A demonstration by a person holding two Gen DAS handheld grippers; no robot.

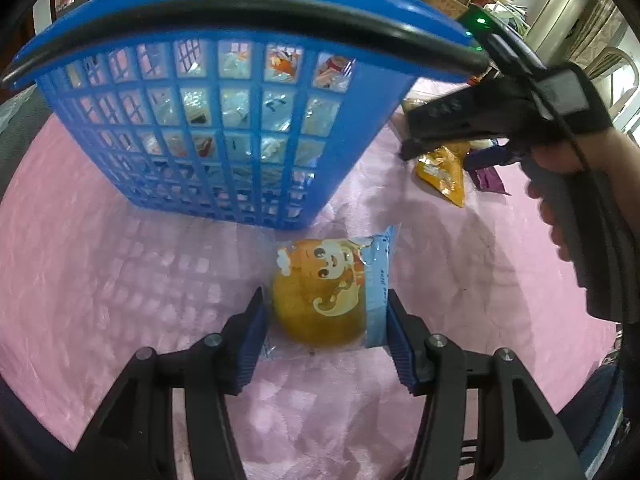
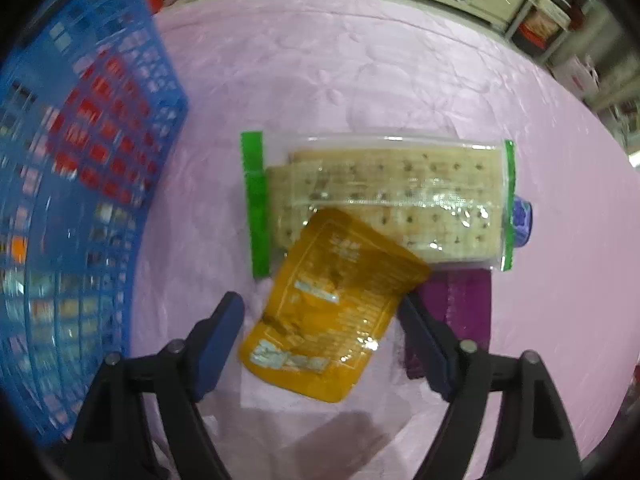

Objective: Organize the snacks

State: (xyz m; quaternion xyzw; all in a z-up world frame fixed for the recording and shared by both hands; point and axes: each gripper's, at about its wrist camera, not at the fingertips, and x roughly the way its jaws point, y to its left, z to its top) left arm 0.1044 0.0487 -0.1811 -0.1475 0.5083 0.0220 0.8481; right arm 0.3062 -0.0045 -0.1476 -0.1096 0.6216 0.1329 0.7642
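My left gripper (image 1: 326,326) is shut on a wrapped round bun (image 1: 320,300) with a cartoon face; its blue pads press the wrapper's two sides just above the pink cloth (image 1: 120,280). The blue lattice basket (image 1: 352,160) stands right behind it with several packets inside. My right gripper (image 2: 320,312) points down with its jaws open around an orange pouch (image 2: 332,312), and the pads do not press it. The pouch overlaps a clear cracker pack (image 2: 384,188) with green ends. The left wrist view shows the right tool's black body (image 1: 480,116), held by a hand, above that orange pouch (image 1: 444,172).
A purple packet (image 2: 468,304) lies beside the right finger, partly under the pouch and the crackers. A small blue-capped item (image 2: 522,220) peeks out behind the cracker pack. The basket wall (image 2: 80,160) is close on the left. Shelves and furniture ring the pink-covered table.
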